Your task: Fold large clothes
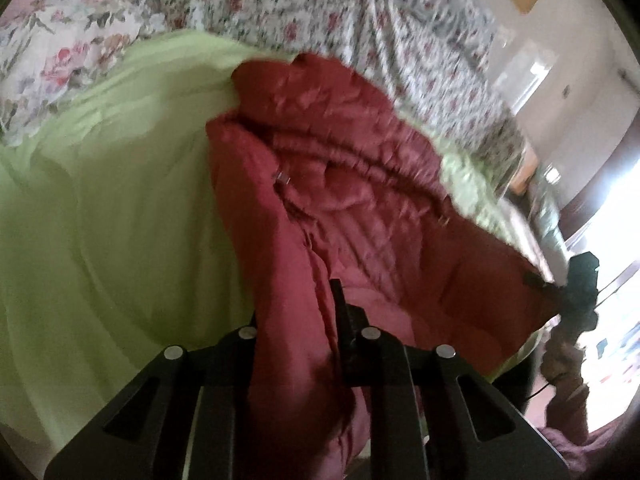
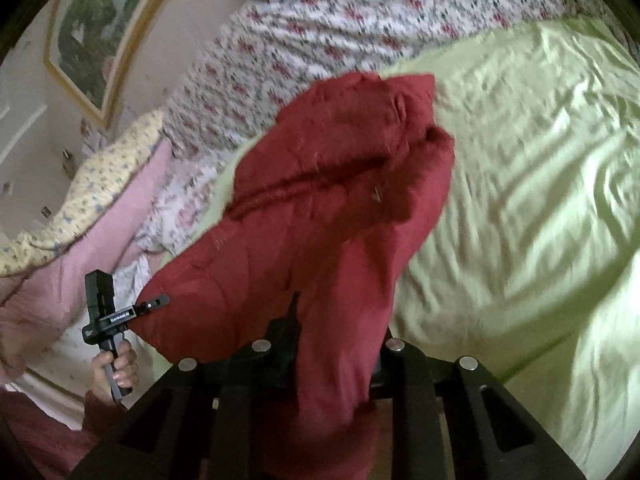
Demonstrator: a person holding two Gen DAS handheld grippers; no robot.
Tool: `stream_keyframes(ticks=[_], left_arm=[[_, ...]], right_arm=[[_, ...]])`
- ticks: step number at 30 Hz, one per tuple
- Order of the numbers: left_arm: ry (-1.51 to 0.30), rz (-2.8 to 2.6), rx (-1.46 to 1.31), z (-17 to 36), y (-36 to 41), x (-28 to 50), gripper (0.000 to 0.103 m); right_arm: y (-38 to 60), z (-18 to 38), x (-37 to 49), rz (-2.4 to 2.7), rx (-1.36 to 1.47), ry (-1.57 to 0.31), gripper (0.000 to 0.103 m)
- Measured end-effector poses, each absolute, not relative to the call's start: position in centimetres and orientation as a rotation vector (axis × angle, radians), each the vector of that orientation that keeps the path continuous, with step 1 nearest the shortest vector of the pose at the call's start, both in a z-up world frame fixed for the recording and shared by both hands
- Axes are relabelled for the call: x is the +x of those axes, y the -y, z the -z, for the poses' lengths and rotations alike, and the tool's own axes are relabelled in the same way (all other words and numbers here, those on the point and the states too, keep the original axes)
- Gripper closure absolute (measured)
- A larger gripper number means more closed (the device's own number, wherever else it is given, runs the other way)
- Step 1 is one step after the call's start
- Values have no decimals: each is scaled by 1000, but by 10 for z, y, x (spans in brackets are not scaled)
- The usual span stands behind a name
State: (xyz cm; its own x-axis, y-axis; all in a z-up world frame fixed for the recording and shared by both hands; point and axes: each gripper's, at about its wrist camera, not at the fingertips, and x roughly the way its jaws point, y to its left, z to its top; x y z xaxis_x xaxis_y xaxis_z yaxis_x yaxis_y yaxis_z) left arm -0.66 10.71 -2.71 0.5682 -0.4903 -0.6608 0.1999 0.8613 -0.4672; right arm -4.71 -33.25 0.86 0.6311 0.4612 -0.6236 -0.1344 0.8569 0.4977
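red quilted jacket (image 1: 340, 184): i hold it stretched between left gripper (image 1: 296, 344) and right gripper (image 2: 336, 344), both clamped on its hem, above green sheet (image 2: 520, 184), ready to fold.

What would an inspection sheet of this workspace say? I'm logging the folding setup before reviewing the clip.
Surface: light green sheet spread over a bed, wrinkled.
Job's things: red quilted jacket lifted over the sheet, bunched and partly doubled over.
Clutter: floral bedding behind the sheet; pink and yellow-print quilt beside the bed.
Grippers: left gripper has its jaws shut on the jacket; right gripper likewise, each holding a separate part of the fabric.
Cables: a thin dark cord hangs under the right gripper's handle in the left wrist view; otherwise nothing seen.
Surroundings: framed picture on a pale wall; bright window light at the left wrist view's right edge.
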Motion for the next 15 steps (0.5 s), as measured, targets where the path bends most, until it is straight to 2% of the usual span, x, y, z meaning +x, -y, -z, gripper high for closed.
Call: stream_keyframes(ticks=[7, 15], left_arm=[[-797, 436, -376, -1, -113, -9, 89], [-749, 418, -426, -19, -121, 27, 88]], right_arm=[[330, -39, -44, -403, 421, -735, 83], [342, -54, -16, -403, 451, -647, 83]])
